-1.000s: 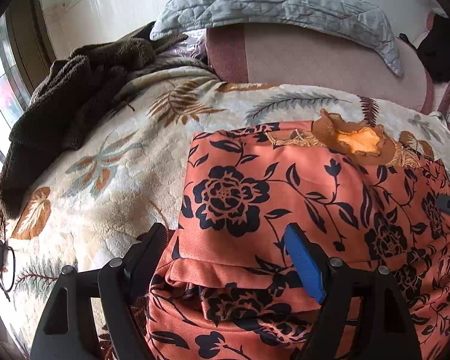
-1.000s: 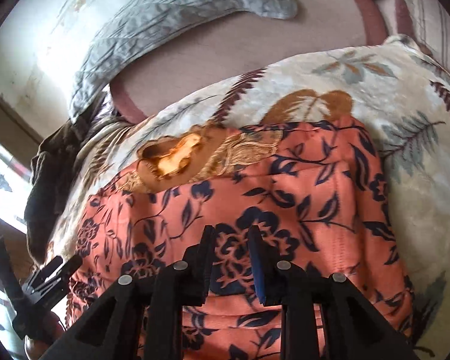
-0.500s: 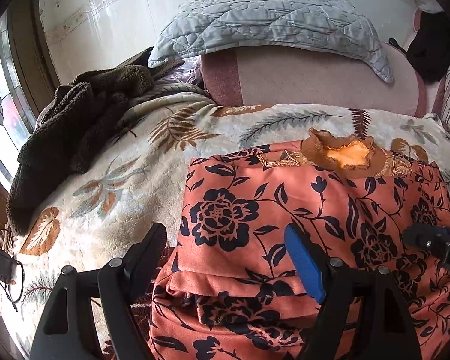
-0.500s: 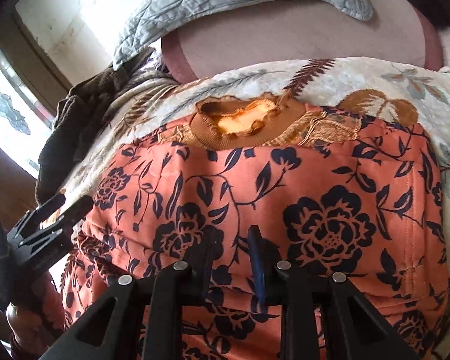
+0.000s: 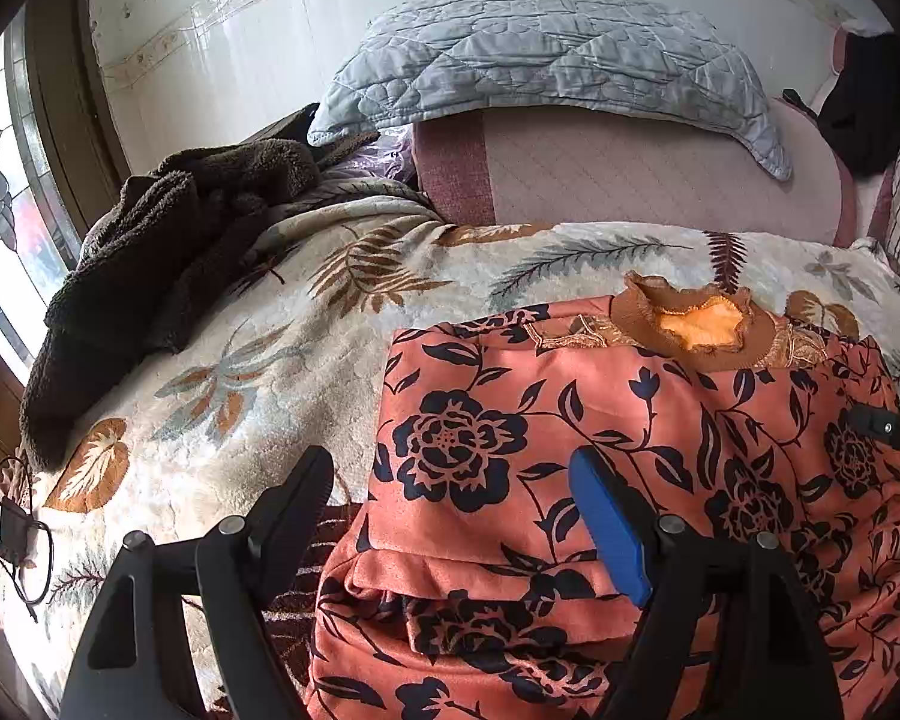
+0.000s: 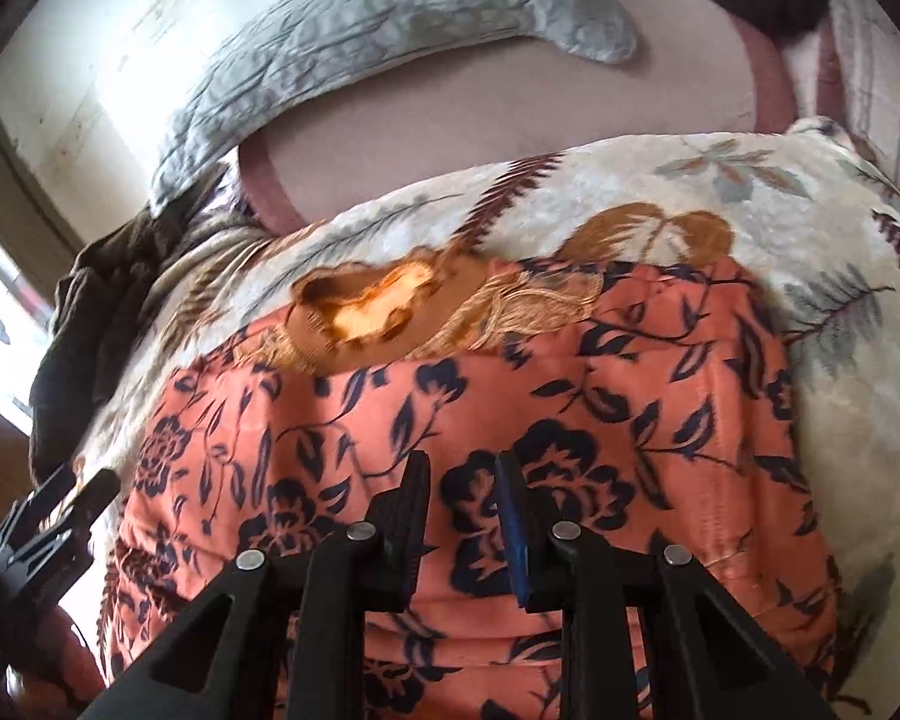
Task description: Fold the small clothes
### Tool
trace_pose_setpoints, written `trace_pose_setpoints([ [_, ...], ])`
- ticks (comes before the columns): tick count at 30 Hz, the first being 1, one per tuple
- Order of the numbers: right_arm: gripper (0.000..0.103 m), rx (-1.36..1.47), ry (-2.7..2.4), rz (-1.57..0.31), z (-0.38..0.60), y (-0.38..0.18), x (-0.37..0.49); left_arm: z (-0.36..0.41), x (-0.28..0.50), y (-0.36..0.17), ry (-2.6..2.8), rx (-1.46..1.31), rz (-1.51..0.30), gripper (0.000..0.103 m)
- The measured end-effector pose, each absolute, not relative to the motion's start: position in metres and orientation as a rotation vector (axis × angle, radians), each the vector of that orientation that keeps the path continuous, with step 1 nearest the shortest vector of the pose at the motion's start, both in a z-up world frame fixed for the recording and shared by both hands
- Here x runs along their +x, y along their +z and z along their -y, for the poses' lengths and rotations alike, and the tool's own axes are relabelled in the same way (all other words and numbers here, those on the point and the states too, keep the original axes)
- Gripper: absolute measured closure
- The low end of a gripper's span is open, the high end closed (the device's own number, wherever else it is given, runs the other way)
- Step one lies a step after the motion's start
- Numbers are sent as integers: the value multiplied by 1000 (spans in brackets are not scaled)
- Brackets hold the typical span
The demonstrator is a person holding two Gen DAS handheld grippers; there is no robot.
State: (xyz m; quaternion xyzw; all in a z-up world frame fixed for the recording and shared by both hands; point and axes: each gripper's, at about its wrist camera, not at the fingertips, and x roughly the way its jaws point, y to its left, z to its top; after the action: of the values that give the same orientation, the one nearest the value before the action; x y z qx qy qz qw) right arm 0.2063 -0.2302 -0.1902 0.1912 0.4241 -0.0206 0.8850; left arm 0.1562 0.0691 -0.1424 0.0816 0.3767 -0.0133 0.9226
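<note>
Both grippers tilt down over the orange top (image 5: 570,420) on the bed (image 5: 240,372): left gripper (image 5: 450,516) fingers wide apart, right gripper (image 6: 462,516) fingers narrowly parted, neither gripping.

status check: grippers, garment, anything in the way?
Left gripper open wide, straddling the garment's left edge. Right gripper narrowly open, nothing visibly pinched. Orange floral top lies partly folded on the leaf-print blanket. Brown fleece lies clear, far left.

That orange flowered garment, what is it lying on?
The orange flowered garment lies on a cream leaf-patterned blanket, which shows all around it. Whatever is directly beneath the garment or the blanket is covered.
</note>
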Motion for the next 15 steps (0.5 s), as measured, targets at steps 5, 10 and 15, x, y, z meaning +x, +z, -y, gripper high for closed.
trace_pose_setpoints([
  [5,77,500,-180,-939,272,-205,210,-69,155,-140,-22,168,-759,22],
  [10,77,495,-203,-976,275,-209,211,-70,155,-138,-17,165,-751,22],
  [15,77,498,-205,-902,273,-197,206,-71,155,-139,-14,166,-753,22],
])
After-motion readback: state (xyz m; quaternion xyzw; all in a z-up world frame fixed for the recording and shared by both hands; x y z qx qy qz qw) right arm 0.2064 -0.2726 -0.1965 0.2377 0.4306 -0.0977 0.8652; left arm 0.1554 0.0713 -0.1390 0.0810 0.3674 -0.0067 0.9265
